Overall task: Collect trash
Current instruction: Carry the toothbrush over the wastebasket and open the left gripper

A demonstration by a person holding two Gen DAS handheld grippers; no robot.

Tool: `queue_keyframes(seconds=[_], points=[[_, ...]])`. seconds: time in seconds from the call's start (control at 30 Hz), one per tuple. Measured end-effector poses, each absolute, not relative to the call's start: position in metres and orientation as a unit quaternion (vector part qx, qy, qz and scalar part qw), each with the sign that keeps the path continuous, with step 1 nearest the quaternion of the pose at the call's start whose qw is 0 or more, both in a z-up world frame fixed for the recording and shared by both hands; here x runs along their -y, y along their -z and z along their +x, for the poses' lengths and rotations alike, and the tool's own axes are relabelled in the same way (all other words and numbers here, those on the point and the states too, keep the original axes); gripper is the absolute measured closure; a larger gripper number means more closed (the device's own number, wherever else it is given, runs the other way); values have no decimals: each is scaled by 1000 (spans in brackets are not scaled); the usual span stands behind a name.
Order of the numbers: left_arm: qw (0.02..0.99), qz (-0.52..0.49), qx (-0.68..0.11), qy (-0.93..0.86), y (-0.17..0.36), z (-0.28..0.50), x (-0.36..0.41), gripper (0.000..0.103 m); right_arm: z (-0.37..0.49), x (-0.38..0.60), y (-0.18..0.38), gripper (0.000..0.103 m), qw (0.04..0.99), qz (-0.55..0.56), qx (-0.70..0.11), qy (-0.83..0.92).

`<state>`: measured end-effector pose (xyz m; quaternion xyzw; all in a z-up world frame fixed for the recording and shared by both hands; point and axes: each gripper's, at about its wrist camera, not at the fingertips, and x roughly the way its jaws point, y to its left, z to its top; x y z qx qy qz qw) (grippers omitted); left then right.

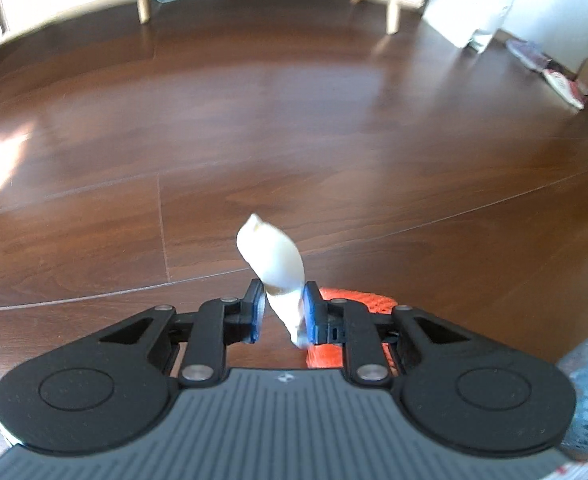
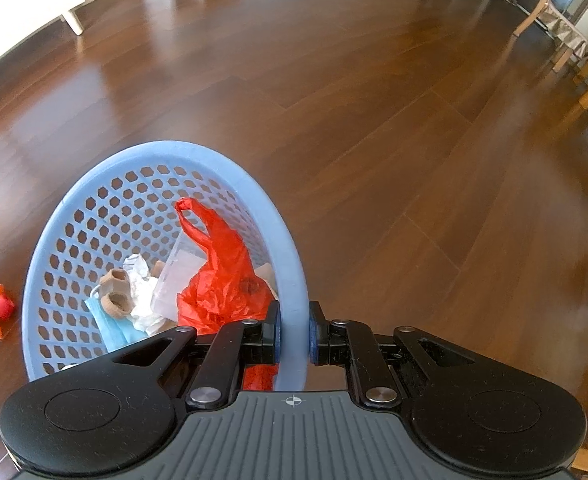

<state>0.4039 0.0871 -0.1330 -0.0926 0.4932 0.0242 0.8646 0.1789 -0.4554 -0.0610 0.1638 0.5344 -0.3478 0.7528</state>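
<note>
- Crumpled white paper: a twisted wad sticking up from the left gripper, whose jaws are closed on its lower end, held above the wooden floor.
- Orange mesh piece: on the floor just behind the left gripper; in the right view it lies beside the basket.
- Blue basket: the right gripper has its jaws clamped on the near rim; inside lie a red plastic bag, a clear cup, white tissue and a blue face mask.
- Step, as I judge it: carrying picked-up trash to the basket.
- Next calls for bringing the paper over the basket's opening and releasing; the orange piece probably follows.
</note>
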Motion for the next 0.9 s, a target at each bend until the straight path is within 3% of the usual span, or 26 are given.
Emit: queue_keyframes(seconds=[0.37,0.9], points=[[896,-83,-435,25,64,375,-46,86,183,453,58,94,767,172,-524,328],[897,-88,-413,133,14,347,7,87,189,457,59,94,770,175,-520,325]])
